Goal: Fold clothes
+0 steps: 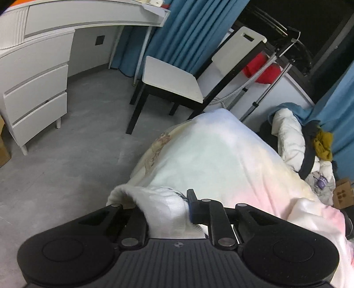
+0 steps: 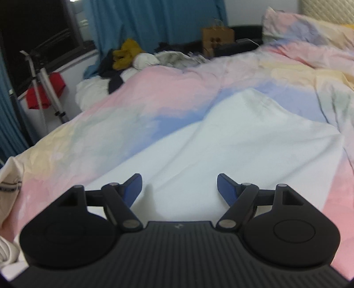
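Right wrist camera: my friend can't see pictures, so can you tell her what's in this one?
The right tool is open, its two blue fingertips spread over a white cloth lying on a bed with a pink, blue and yellow cover. Behind the bed are a pile of clothes, a blue curtain and a brown paper bag.

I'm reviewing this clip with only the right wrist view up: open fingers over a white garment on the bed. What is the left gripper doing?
Observer: The left gripper is shut on a bunched white cloth at the edge of the bed.
Operator: Anything beyond that bed edge?
Observer: Yes, bare grey floor, then a white chair with black legs.
Operator: Other furniture there?
Observer: A white desk with drawers stands left of the chair.
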Motion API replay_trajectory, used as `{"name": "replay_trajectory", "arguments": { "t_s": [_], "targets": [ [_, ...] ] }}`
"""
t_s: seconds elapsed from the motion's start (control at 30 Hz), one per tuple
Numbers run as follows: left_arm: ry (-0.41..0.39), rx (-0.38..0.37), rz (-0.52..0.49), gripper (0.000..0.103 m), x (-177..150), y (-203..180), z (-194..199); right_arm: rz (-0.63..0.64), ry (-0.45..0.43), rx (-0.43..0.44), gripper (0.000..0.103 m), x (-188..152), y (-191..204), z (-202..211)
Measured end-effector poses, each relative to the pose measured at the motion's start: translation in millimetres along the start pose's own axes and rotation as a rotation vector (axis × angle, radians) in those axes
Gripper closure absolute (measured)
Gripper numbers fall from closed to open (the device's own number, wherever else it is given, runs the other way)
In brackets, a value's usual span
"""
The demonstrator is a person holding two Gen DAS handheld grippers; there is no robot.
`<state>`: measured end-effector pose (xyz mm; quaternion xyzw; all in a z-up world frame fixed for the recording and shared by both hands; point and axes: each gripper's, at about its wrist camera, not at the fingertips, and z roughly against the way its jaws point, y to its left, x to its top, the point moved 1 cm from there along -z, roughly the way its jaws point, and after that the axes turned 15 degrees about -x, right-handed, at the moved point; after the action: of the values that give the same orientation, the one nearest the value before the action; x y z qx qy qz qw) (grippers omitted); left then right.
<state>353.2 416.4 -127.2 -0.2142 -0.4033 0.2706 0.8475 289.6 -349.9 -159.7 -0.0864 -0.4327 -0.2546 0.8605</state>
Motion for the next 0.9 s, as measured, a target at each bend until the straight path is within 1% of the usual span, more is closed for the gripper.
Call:
{"name": "replay_trajectory", "arguments": {
  "t_s": [0.1,0.13,0.17,0.23,0.27,0.3,0.33,0.43,0.53,0.63,0.67,0.73,0.8,0.87,0.9],
  "targets": [
    [0.008,0.017,-0.044,0.079,1,-11,5,0.035,-0.025,0.019,0.027,-3,6,4],
    [0.01,0.028,-0.059,0.072,0,-15,11,0.036,-0.026,0.026,0.027,-3,6,6],
    [0.007,0.041,-0.064,0.059,-1,-19,18,0.038,-0.027,0.033,0.027,-3,7,8],
    [-0.013,0.057,-0.06,0.049,-6,-27,34,0.04,-0.029,0.047,0.027,-3,7,12],
    [-0.028,0.053,-0.06,0.04,-8,-32,42,0.041,-0.03,0.054,0.027,-3,7,14],
    [-0.039,0.059,-0.068,0.035,-12,-39,50,0.042,-0.031,0.061,0.027,-4,7,16],
    [-0.049,0.073,-0.082,0.027,-15,-47,59,0.044,-0.032,0.068,0.027,-4,7,18],
    [-0.064,0.105,-0.133,0.025,-26,-73,80,0.047,-0.035,0.089,0.027,-4,8,24],
    [-0.053,0.102,-0.203,0.022,-39,-106,97,0.051,-0.038,0.11,0.027,-5,8,30],
    [-0.028,0.107,-0.242,0.018,-53,-131,109,0.05,-0.036,0.131,0.027,-5,8,36],
    [-0.034,0.109,-0.254,0.015,-57,-137,114,0.047,-0.03,0.138,0.027,-6,7,37],
    [-0.046,0.151,-0.275,0.01,-65,-145,124,0.046,-0.02,0.146,0.027,-7,6,38],
    [-0.056,0.222,-0.284,0.009,-68,-142,133,0.048,-0.009,0.145,0.027,-8,5,37],
    [-0.09,0.287,-0.258,0.009,-68,-133,145,0.042,0.004,0.147,0.027,-8,4,36],
    [-0.107,0.307,-0.241,0.009,-68,-130,152,0.038,0.011,0.15,0.027,-7,3,36]
  ]
}}
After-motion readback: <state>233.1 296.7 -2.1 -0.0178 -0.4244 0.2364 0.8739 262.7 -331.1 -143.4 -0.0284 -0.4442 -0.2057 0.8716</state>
